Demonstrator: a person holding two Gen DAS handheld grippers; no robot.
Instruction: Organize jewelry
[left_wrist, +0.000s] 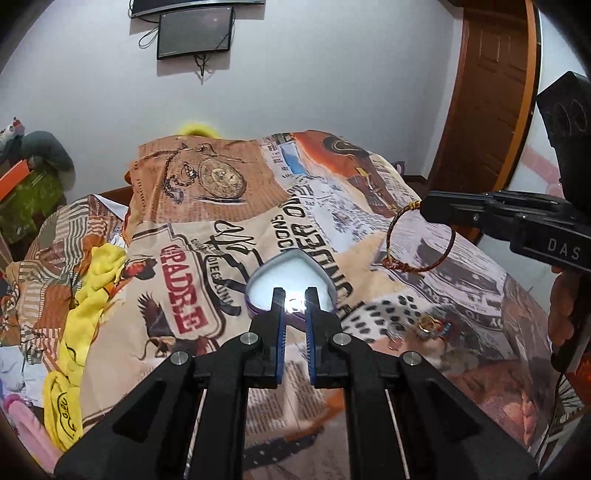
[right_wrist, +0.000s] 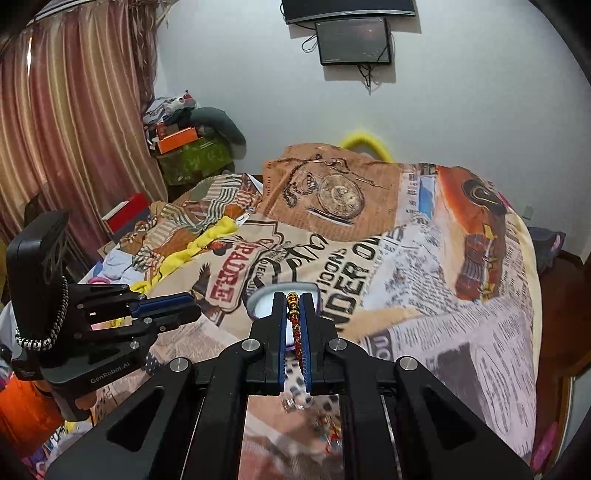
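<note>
Here, on a bed covered with a printed bedspread, a heart-shaped box lies open, its pale inside facing up.

The left tool hovers just over the near edge of the box with its jaws narrowed on something small and shiny – glare hides what it is. Seen from the right wrist, the same tool reaches in from the left, fingers close together, and a metal chain hangs over its body.

The right tool is clamped on a red-and-gold braided bracelet; the cord runs between its blue pads and a gold bead shows at the tips. From the left wrist, the bracelet hangs as a loop from the right tool, above the bedspread and to the right of the box.

More jewelry – a small heap of rings and trinkets – lies on the bedspread, near and right of the box.
</note>
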